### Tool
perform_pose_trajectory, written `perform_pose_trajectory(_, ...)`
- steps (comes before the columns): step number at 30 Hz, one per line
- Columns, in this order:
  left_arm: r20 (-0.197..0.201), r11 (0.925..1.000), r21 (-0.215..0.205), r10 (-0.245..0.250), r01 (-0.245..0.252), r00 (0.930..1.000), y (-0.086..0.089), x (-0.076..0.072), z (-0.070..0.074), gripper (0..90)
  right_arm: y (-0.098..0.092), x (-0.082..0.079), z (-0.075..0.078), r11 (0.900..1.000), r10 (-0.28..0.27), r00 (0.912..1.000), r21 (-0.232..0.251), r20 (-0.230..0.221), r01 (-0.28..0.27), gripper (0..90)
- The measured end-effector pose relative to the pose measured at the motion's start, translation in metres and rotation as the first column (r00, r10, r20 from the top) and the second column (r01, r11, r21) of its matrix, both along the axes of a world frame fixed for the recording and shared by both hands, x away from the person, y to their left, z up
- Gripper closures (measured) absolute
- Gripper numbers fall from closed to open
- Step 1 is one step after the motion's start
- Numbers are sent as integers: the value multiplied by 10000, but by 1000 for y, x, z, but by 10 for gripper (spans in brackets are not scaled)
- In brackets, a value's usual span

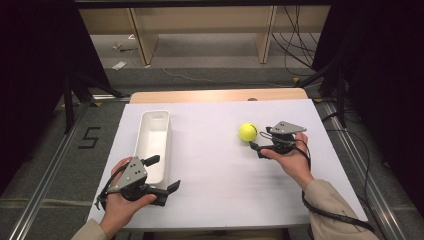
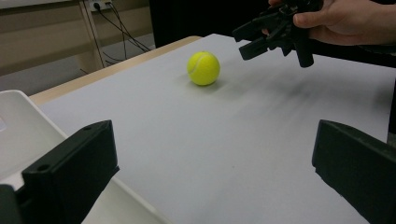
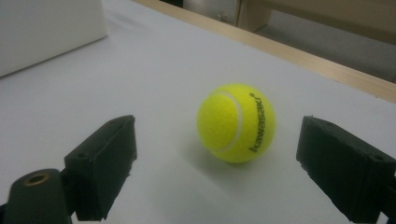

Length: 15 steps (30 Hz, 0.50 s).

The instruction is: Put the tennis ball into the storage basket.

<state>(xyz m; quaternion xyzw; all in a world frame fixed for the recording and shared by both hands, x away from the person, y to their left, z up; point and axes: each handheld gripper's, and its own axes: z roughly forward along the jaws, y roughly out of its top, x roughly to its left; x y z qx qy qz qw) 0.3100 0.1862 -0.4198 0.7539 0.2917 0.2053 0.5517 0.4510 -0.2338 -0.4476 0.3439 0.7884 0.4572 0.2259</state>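
The yellow tennis ball [image 1: 248, 132] rests on the white tabletop [image 1: 220, 170] well right of the empty white tray [image 1: 152, 139], ungrasped; the right gripper [image 1: 256, 146] sits just beside it, jaws spread, while the left gripper [image 1: 163, 173], released, hovers by the tray's near end, so pickup and presumable transfer remain.

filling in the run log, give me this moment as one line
right claw: open, just short of tennis ball | left claw: open, by white bin | ball: on table, ungrasped

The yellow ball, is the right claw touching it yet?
Apart. In the right gripper view the yellow ball sits on the white table ahead of the open right claw, with bare table showing between it and each jaw.
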Motion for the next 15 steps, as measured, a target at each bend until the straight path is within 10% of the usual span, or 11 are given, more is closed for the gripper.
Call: perform_pose_trajectory(15, 24, 10000, 10, -10, 10, 10000, 0, 0, 0, 0, 14, 28, -12, 9994, -242, 9992, -274, -321, 233, 105)
